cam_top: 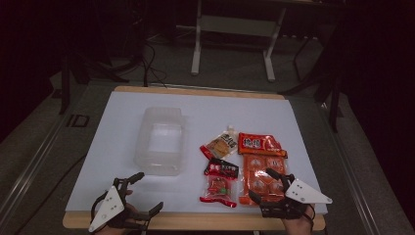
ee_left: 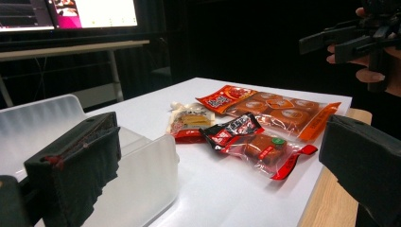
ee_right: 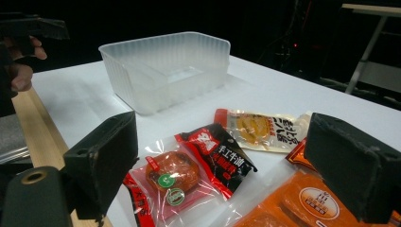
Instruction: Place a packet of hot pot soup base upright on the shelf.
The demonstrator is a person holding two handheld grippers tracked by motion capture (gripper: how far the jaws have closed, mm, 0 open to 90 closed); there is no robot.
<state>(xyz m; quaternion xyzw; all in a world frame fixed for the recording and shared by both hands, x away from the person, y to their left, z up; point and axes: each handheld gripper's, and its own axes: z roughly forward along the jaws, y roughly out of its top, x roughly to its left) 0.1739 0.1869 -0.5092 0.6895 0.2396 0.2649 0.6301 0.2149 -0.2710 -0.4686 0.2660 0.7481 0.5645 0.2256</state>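
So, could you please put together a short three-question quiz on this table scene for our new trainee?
1. True or false: the clear plastic container already holds a snack packet.
2. Which packet lies closest to the right tongs? A) the yellow-fronted packet B) the large orange packet C) the red-and-black packet
3. How do the left tongs stand, open or shut, and is anything between them?

Key
1. False: the container is empty, and all three packets lie on the white tabletop to its right.
2. B: the right tongs hover over its near end.
3. Open, with nothing between them.
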